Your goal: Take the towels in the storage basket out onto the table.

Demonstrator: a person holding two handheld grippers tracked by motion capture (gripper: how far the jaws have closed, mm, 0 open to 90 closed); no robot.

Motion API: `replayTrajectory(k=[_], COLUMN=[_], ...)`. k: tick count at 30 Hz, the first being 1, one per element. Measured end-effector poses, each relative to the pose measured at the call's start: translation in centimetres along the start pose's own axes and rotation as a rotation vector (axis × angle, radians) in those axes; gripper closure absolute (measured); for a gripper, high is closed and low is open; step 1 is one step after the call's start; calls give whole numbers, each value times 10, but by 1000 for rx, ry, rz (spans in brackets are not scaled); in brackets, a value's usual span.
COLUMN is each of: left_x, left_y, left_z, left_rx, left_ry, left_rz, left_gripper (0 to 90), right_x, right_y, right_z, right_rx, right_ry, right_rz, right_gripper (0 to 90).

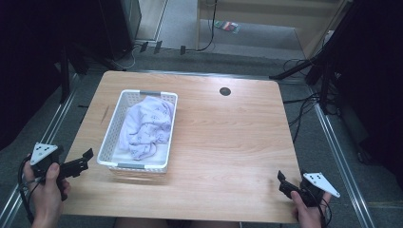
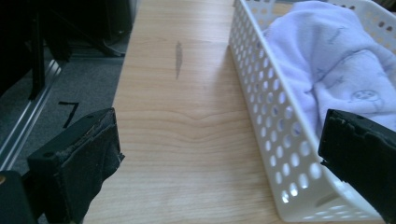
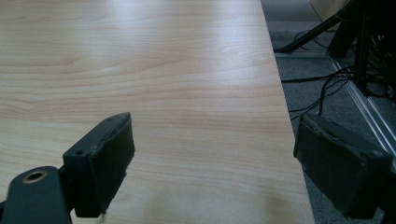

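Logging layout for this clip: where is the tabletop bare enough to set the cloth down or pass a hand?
The widest bare patch lies right of the white basket, from the dark round hole to the right gripper. A narrow strip runs between the basket and the table left edge. It is tightest near the left gripper.

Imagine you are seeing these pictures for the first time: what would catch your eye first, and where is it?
The white perforated basket on the left part of the wooden table stands out first, with a crumpled pale lilac cloth heaped inside it. Next come the two black grippers at the near edge: the left gripper open just beside the basket's near corner, the right gripper open at the table's right corner.
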State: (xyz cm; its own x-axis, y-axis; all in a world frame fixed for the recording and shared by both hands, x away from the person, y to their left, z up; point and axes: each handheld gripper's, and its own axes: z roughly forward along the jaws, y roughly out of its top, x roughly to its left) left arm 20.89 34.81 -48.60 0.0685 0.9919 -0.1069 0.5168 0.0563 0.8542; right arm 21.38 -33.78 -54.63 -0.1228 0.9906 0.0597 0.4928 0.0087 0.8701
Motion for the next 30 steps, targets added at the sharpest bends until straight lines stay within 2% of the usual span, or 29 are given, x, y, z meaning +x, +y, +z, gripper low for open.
replayTrajectory(k=[3, 9, 11, 15, 21, 30], left_x=[-11, -24, -32, -38, -55, -78], left_y=[15, 31, 38, 45, 57, 78], left_z=[5, 14, 20, 26, 35, 48], left_rx=[42, 75, 103, 133, 178, 255], left_ry=[-4, -20, -27, -46, -56, -93], left_rz=[42, 75, 93, 103, 142, 220], left_gripper=[0, 0, 0, 0, 0, 0], right_x=[0, 0, 0, 0, 0, 0], right_y=[0, 0, 0, 0, 0, 0], right_z=[0, 0, 0, 0, 0, 0], right_rx=[0, 0, 0, -1, 0, -1], right_ry=[-1, -1, 0, -1, 0, 1], right_rz=[-2, 0, 0, 0, 0, 0], right_gripper=[125, 125, 125, 125, 125, 125])
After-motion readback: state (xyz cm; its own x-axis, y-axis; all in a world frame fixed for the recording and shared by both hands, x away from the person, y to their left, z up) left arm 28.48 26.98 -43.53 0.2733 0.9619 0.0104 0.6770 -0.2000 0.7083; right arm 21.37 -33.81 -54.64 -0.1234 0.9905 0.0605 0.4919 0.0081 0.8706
